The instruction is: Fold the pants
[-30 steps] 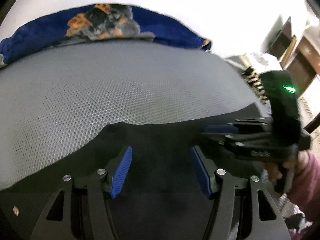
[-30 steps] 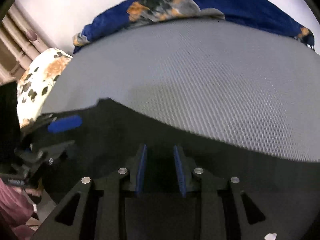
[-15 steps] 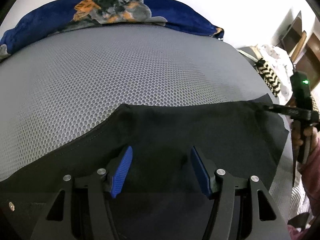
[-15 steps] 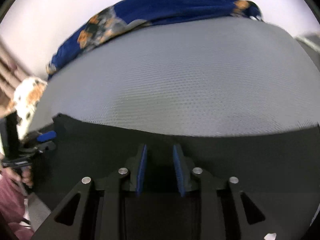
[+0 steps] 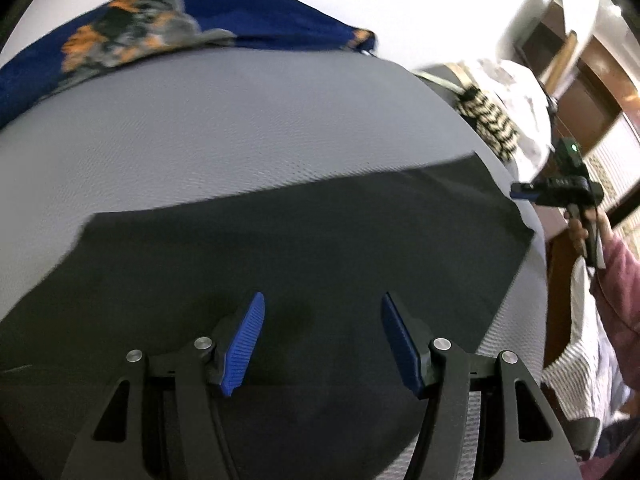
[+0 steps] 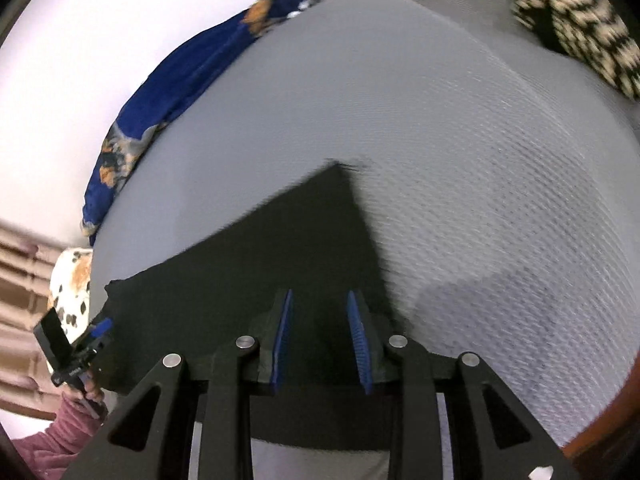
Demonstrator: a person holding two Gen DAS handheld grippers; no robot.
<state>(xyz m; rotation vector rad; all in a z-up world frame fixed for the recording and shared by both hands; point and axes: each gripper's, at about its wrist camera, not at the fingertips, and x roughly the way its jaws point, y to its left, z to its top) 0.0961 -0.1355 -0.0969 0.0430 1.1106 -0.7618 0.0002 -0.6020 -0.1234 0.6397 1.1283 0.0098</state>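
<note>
Black pants (image 5: 300, 240) lie spread flat on a grey mesh-textured bed (image 5: 240, 120). My left gripper (image 5: 323, 300) hovers over their near middle, open, its blue pads wide apart with only cloth below them. Off the pants' right end a hand in a pink sleeve (image 5: 620, 280) holds my right gripper (image 5: 520, 192). In the right wrist view the right gripper (image 6: 320, 294) stands over the pants' (image 6: 280, 248) right end with a narrow gap between its pads and nothing pinched. The left gripper (image 6: 102, 326) shows at the far left edge.
A blue floral cloth (image 5: 200, 28) lies along the bed's far edge by the white wall. A black-and-cream zigzag cloth (image 5: 492, 120) and white fabric (image 5: 520, 92) sit at the right end, with wooden furniture (image 5: 580, 80) behind. A spotted pillow (image 6: 72, 280) is at the left end.
My right gripper has swept far to the right, from beside the left gripper to the pants' right end. The bunched pants now lie stretched out flat. The left gripper shifted slightly.
</note>
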